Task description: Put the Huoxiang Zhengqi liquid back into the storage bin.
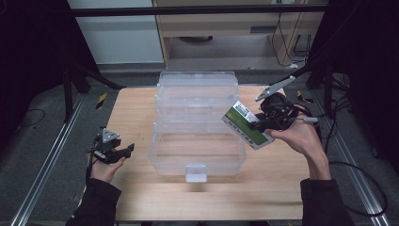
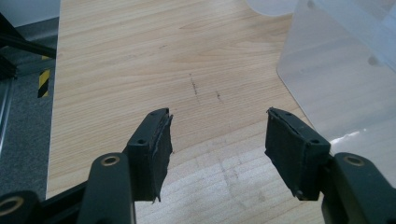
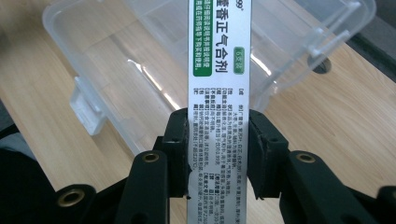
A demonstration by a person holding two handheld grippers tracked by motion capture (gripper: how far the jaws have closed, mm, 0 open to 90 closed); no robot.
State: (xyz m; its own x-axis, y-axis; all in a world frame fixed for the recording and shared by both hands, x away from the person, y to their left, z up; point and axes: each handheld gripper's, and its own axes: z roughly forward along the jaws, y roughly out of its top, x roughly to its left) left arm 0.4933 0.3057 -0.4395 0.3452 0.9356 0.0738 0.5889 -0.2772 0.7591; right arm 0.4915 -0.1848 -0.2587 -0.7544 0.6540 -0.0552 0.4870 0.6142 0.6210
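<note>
Right gripper (image 3: 217, 154) jaws clamped on a flat, glossy green-and-white box (image 1: 246, 125) held over the clear plastic bin's (image 1: 197, 125) right rim, left gripper (image 2: 217, 144) jaws apart, empty, above grained wooden table (image 2: 140, 56).

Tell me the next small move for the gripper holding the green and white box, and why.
Probably carry the box a little further over the clear bin and start lowering it. The right gripper is shut on the box, holding it in the air at the bin's right rim, not yet inside. The bin stands open with nothing in it, and the left gripper waits open over the table, off to the side.
</note>
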